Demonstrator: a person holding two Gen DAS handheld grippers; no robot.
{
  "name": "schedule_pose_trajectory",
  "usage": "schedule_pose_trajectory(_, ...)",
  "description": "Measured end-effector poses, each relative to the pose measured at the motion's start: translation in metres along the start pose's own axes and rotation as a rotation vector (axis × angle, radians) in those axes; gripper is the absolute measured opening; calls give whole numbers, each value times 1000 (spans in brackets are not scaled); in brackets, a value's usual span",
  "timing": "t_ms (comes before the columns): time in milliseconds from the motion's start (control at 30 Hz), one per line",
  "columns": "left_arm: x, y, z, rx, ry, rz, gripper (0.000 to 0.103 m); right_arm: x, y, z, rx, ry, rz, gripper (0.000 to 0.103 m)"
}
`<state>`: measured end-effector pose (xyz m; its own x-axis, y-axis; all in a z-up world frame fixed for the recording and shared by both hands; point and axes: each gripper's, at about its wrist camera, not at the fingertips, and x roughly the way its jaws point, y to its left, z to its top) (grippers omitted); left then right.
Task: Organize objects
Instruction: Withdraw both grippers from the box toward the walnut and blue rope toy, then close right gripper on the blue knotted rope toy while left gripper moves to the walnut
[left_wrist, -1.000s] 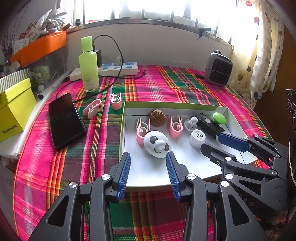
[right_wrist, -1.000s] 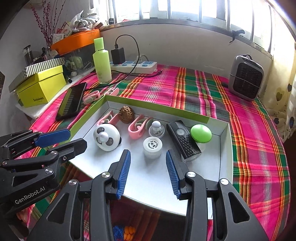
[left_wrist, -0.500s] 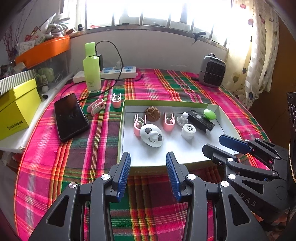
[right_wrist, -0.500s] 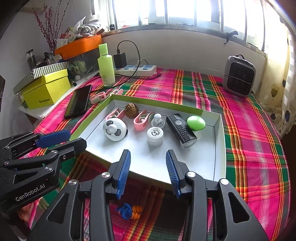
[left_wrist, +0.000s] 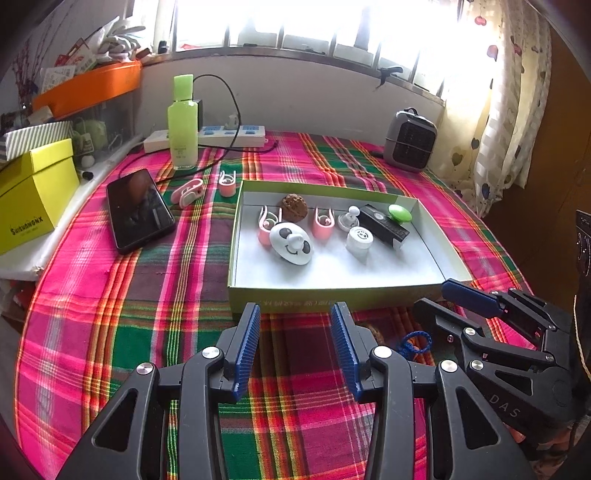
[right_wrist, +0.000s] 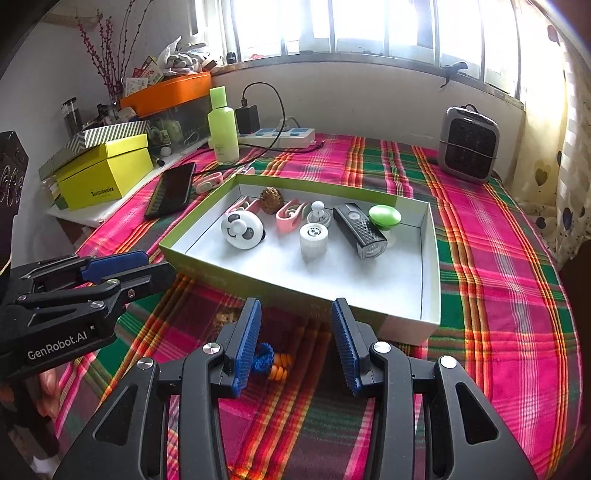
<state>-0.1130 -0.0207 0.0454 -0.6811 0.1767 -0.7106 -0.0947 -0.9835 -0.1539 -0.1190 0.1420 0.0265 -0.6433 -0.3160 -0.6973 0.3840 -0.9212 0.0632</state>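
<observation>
A green-walled white tray on the plaid table holds a panda-face white gadget, pink clips, a brown ball, a white cylinder, a black remote and a green knob. Two more pink clips lie left of the tray. A blue-and-orange bead string lies on the cloth before the tray. My left gripper and right gripper are open and empty, in front of the tray.
A black phone, a green bottle, a power strip, a yellow box and an orange bin stand at the left and back. A small grey heater stands at back right.
Both grippers have drawn back from above the tray to the near side of the table. The bead string in front of the tray has come into view.
</observation>
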Motion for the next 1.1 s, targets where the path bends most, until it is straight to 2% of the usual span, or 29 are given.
schedule_pose_trajectory(367, 2, 2, -18, -21, 31, -15, 39, 7, 4, -23, 16, 61, 43, 41)
schedule_pose_trajectory(600, 4, 4, -21, -30, 42, -8, 39, 17, 8, -23, 10, 95, 69, 41)
schedule_pose_trajectory(1100, 13, 0, -20, -30, 70, -26, 40, 23, 13, -24, -48, 127, 25, 41)
